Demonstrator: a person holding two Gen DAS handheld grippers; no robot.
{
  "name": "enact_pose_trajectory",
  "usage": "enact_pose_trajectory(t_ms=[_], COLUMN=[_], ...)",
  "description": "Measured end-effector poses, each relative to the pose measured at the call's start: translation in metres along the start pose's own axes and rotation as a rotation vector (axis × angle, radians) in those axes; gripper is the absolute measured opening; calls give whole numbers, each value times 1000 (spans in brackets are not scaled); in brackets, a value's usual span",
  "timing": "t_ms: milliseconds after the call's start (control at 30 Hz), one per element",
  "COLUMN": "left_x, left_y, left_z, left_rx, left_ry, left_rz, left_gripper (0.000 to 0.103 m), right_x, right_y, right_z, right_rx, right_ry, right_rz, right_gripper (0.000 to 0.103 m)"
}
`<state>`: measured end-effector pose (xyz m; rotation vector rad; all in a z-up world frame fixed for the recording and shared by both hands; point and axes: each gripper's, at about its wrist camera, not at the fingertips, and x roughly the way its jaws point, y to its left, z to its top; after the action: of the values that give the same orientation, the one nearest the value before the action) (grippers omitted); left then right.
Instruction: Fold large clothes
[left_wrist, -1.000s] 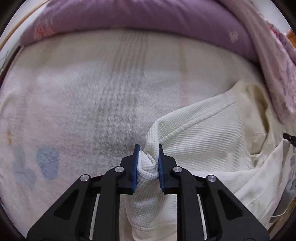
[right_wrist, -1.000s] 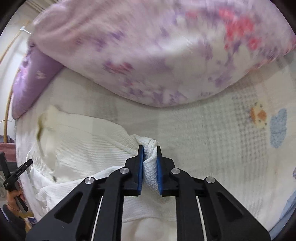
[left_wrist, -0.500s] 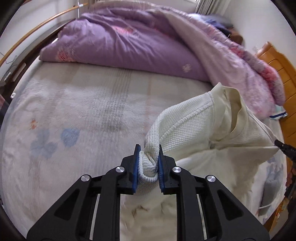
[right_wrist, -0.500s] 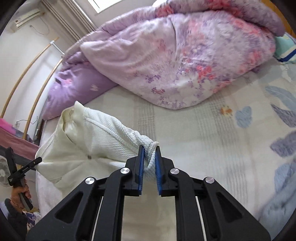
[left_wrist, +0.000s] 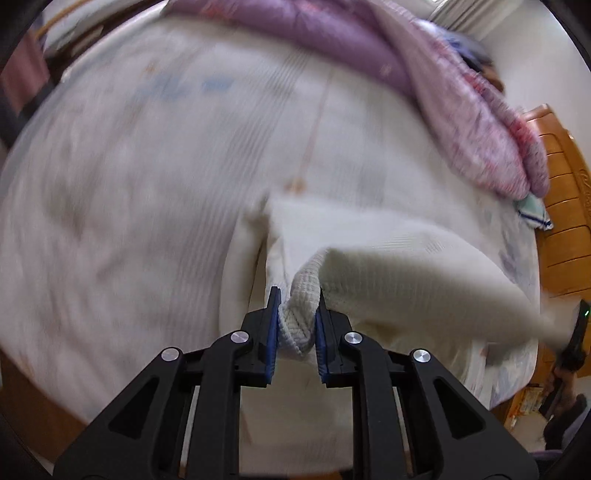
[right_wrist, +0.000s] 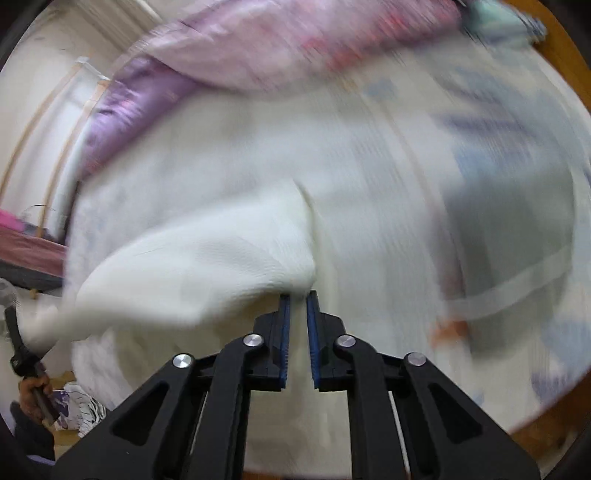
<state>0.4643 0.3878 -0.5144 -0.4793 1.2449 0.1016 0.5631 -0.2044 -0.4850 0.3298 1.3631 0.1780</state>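
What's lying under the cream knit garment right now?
Only the pale printed bedsheet shows around the cream knit garment. The bed straight beneath its hanging fold is covered, and blur would hide anything small.

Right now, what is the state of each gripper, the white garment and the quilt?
Left gripper: shut on the white garment, ribbed edge.
Right gripper: shut, jaws just closed further; cloth between them unclear.
White garment: lifted, hanging from the left gripper.
Quilt: bunched up, not spread.

Right gripper (right_wrist: 297, 295) is pointing down over the bed (right_wrist: 406, 184), its jaws just closing to a narrow slit, nothing showing between the pads. Blurred cream garment (right_wrist: 207, 266) is hanging left, its corner reaching the fingertips. Purple duvet (right_wrist: 258, 48) is lying along the bed's far edge.
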Motion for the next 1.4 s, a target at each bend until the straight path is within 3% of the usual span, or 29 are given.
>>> enact_pose_trajectory(t_ms=[67, 100, 167, 200, 267, 300, 367, 433, 533, 633, 767, 833, 933, 1000, 1100, 1233, 1300, 1367, 1400], left_x=[14, 28, 40, 41, 40, 36, 27, 17, 17, 40, 87, 95, 88, 83, 87, 93, 88, 78, 71], left_y=[10, 18, 29, 35, 45, 48, 49, 48, 35, 23, 25, 25, 23, 25, 34, 37, 36, 32, 33], left_z=[-27, -44, -70, -81, -96, -103, -113, -120, -121, -112, -108, -107, -107, -108, -114, -112, -109, -101, -97], left_rx=[-11, -40, -97, -132, -237, -285, -346, -434, -434, -400, -436, -429, -414, -413, -394, -391, -392, -387, -374], left_ry=[25, 86, 129, 128, 137, 122, 82, 20, -11, 18, 118, 126, 128, 132, 160, 171, 181, 154, 138], left_rz=[20, 43, 67, 75, 44, 25, -8, -103, -156, -106, -51, -27, -9, -18, -6, -8, -38, -57, -69], left_gripper=[21, 22, 24, 26, 48, 53, 55, 56, 68, 68, 65, 49, 31, 28, 29, 35, 46, 67, 68], right_x=[20, 30, 44, 48, 53, 56, 62, 68, 83, 100, 126, 126, 109, 89, 97, 113, 99, 82, 73], right_y=[-28, -42, -63, -70, -74, -74, -70, -67, -52, -41, -36, -37, -31, -27, -30, -16, 1, 21, 32], right_z=[-31, -45, -65, -75, -87, -92, -99, -100, -94, -88, -88, -88, -89, -96, -105, -96, -89, -83, -79], right_rx=[79, 109, 196, 244, 324, 380, 465, 533, 576, 591, 608, 627, 601, 573, 545, 450, 364, 253, 204], right_ry=[60, 91, 137, 150, 166, 168, 160, 150, 147, 154, 210, 188, 151, 127, 153, 201, 218, 236, 229], right_rz=[-17, -63, -89, -65, -2, 54, 133, 194, 243, 261, 193, 189, 185, 165, 113, 33, -31, -130, -162], right_gripper=[5, 9, 9, 9, 10, 12, 23, 31, 36, 36, 33, 8, 5, 2, 2, 7, 13, 21, 21])
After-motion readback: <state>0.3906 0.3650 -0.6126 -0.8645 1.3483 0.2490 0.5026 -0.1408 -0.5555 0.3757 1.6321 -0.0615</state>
